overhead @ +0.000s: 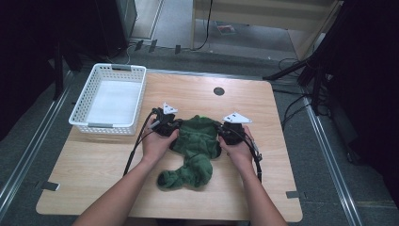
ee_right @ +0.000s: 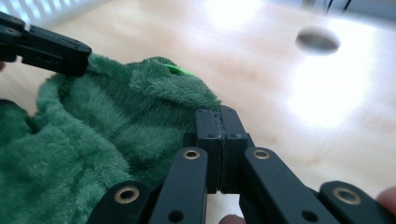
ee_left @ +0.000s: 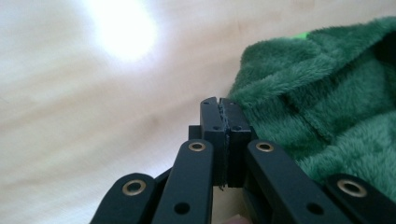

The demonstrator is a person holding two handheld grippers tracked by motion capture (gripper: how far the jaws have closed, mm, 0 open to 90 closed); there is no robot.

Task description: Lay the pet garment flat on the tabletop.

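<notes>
- I look down on a light wooden table [overhead: 117, 155] with rounded corners; a small dark round hole [overhead: 219, 91] sits near its far edge, at about 12 o'clock.
- At 10 o'clock on the tabletop a white slotted basket [overhead: 84, 96] stands by the left edge.
- Grey floor [overhead: 28, 141] surrounds the table, with metal rails [overhead: 329, 150] running along it at 3 and 9 o'clock.
- Beyond the far edge I see pale wooden furniture [overhead: 263, 21] at 12 to 1 o'clock, black cables [overhead: 294, 101] on the floor at 2 o'clock, and dark stands [overhead: 301, 70] beside them.
- Both sides of the room are dark; bright overhead glare [ee_right: 327, 93] falls on the wood.
</notes>
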